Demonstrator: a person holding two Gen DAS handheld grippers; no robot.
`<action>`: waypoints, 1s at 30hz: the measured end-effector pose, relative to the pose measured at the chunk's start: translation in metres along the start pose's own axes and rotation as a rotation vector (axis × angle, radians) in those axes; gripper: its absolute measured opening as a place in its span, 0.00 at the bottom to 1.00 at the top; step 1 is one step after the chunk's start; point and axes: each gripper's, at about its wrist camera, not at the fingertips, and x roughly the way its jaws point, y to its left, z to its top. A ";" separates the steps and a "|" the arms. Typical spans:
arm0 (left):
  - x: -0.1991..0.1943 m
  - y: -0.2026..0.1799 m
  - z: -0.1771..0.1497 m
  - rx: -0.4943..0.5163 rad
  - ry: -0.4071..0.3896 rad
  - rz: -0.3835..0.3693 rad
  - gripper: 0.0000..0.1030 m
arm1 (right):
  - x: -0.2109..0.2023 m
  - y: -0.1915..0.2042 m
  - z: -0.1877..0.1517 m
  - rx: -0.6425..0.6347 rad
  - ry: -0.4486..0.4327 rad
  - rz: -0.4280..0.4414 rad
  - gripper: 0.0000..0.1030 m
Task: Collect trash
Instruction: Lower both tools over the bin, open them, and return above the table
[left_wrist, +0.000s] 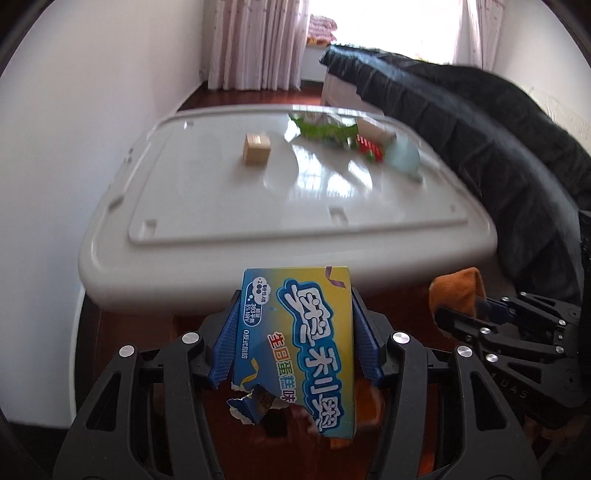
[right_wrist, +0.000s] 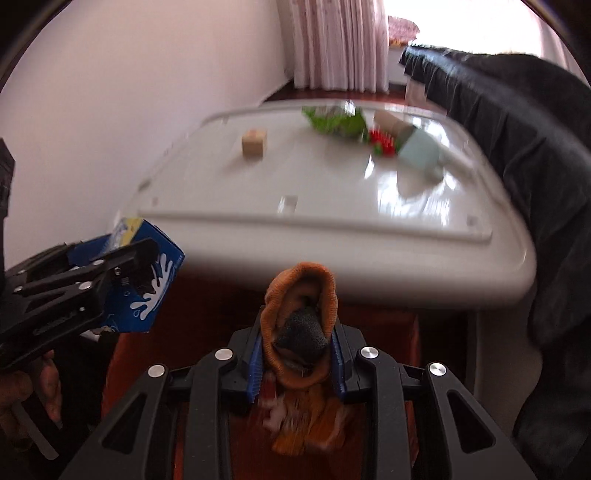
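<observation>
Below the white bench (left_wrist: 110, 258) edge, our left tool (left_wrist: 291, 332) is clamped on the torn box (left_wrist: 299, 347), our right tool (right_wrist: 297, 354) on the orange cloth (right_wrist: 299, 291). We keep both grips firm while carrying; bin unseen.

Torn blue-and-yellow snack box (left_wrist: 295, 343), upright, near edge ragged. Orange knit sock (right_wrist: 299, 332), bunched, opening upward. On the white table (left_wrist: 236, 236), far right: green wrapper (left_wrist: 325, 131), red-green wrapper (left_wrist: 369, 147).
</observation>
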 end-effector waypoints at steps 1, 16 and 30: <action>0.001 0.001 -0.008 -0.006 0.014 0.011 0.54 | 0.003 0.001 -0.008 0.003 0.023 -0.014 0.34; -0.011 0.006 -0.030 -0.069 -0.023 0.045 0.80 | -0.030 -0.009 -0.022 0.034 -0.185 -0.131 0.72; 0.010 0.020 0.070 -0.121 -0.158 0.112 0.80 | -0.079 -0.024 0.026 0.027 -0.356 -0.172 0.79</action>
